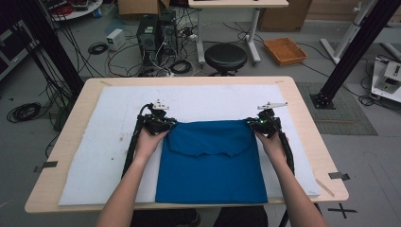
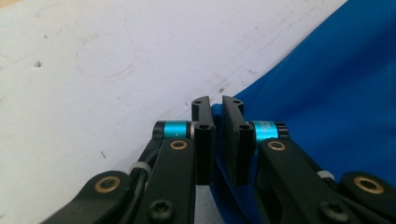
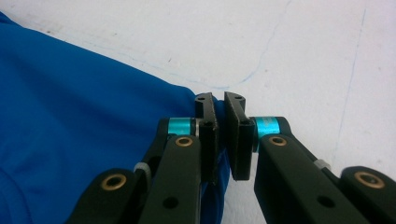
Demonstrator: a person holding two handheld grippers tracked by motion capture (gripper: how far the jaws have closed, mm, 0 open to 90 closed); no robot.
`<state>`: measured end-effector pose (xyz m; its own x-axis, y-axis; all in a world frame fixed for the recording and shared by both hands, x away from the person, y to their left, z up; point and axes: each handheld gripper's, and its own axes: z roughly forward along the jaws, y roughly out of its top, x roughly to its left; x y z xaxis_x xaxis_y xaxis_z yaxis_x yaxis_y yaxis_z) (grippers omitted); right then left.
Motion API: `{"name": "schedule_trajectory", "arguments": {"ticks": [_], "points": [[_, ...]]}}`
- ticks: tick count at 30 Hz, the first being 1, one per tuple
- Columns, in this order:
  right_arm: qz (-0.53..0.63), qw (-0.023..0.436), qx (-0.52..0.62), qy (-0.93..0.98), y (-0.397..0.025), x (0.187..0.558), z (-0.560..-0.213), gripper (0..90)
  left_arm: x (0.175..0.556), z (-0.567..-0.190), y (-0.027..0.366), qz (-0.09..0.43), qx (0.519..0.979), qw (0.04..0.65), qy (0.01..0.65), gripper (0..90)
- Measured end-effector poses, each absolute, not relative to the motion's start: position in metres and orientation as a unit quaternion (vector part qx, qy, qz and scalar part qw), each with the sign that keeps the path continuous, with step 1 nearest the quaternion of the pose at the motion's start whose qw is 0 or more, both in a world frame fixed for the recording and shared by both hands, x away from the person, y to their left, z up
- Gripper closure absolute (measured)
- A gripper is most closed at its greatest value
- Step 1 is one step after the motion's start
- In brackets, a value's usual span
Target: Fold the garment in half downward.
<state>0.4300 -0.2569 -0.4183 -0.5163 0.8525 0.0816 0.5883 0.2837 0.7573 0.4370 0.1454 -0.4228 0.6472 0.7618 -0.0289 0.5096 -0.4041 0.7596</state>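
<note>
Blue cloth [image 1: 212, 163] lies folded flat on the white mat [image 1: 113, 123] that covers the bench [image 1: 302, 118], near the front edge, roughly centred between my forearms. An upper layer is doubled over the lower one, its ragged hem showing across the middle.

My left gripper [image 1: 161, 124] sits at the cloth's far left corner. In the left gripper view my fingers [image 2: 203, 140] are clamped on that corner [image 2: 215, 112], a thin blue sliver pinched in the narrow gap between them (the rest of the cloth spreads off to the right of that view).

My right gripper [image 1: 263, 124] sits at the far right corner. In the right gripper view the fingers [image 3: 208, 135] are closed on the cloth's edge [image 3: 187, 100], blue fabric running in between them from the left, white mat beyond.

Both grippers are level with each other at the cloth's far edge, well apart, one at each corner. Far edge looks taut and straight between them. My hands grip the handles from behind; cables trail back along my forearms.

Beyond the bench: a black stool [image 1: 225, 56] and an orange tray [image 1: 285, 50] on the floor.
</note>
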Motion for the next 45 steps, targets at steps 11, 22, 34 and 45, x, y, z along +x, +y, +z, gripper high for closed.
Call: {"name": "schedule_trajectory", "arguments": {"ticks": [11, 22, 34, 45], "points": [[0.372, 0.177, 0.453, 0.791, -0.251, 0.436, -0.419, 72.7, 0.435, -0.422, 0.149, 0.177, 0.809, 0.373, 0.417, 59.7], [0.401, 0.196, 0.467, 0.764, -0.268, 0.383, -0.411, 62.1, 0.375, -0.419, 0.166, 0.136, 0.795, 0.409, 0.427, 55.0], [0.406, 0.166, 0.474, 0.763, -0.27, 0.358, -0.424, 62.6, 0.363, -0.438, 0.156, 0.076, 0.788, 0.389, 0.471, 65.5], [0.413, 0.147, 0.49, 0.754, -0.272, 0.361, -0.43, 64.6, 0.362, -0.437, 0.152, 0.091, 0.792, 0.394, 0.457, 87.7]]}}
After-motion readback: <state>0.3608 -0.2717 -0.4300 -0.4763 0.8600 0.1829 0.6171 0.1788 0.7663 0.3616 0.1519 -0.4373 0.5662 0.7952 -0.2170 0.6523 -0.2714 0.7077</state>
